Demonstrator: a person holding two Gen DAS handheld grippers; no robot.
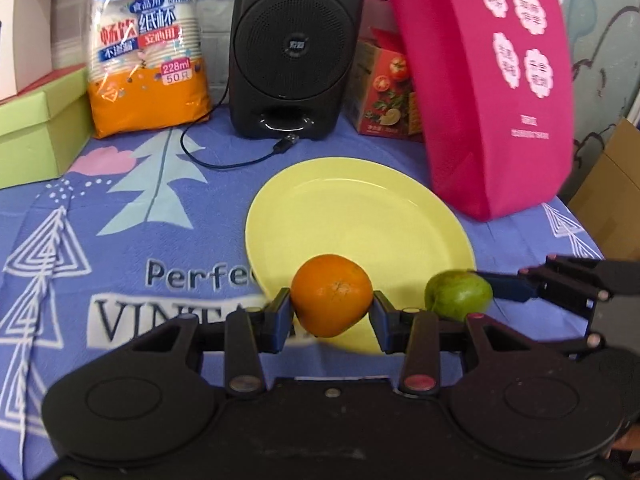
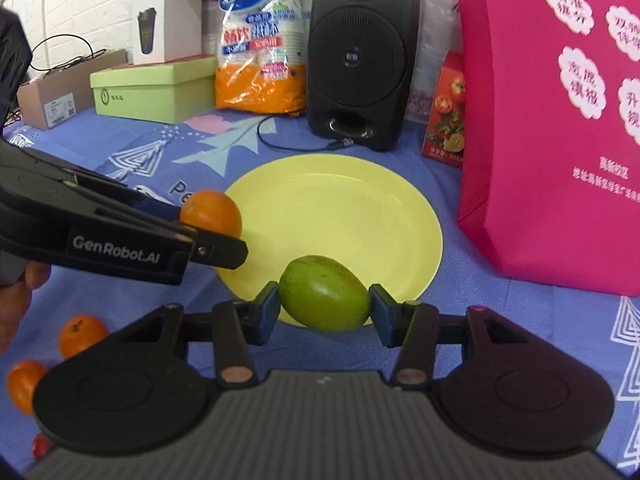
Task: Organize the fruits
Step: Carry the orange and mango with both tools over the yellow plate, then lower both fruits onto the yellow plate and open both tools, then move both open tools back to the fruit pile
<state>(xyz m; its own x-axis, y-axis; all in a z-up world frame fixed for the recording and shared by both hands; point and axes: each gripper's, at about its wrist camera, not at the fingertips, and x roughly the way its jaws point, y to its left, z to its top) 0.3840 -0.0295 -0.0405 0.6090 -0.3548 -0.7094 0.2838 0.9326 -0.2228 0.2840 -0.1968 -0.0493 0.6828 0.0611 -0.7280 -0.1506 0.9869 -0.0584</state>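
Over the near rim of the yellow plate (image 1: 360, 216), the left gripper (image 1: 331, 309) is pinching an orange (image 1: 331, 295) and the right gripper (image 2: 324, 305) a green fruit (image 2: 324, 293); released early, either risks rolling onto the cloth.

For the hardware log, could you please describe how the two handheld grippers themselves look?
Both are matte black plastic with round housings and linkage bars on metal pivots. The left gripper and right gripper have blue-padded fingers. The left one's side reads "GenRobot.AI" in white.
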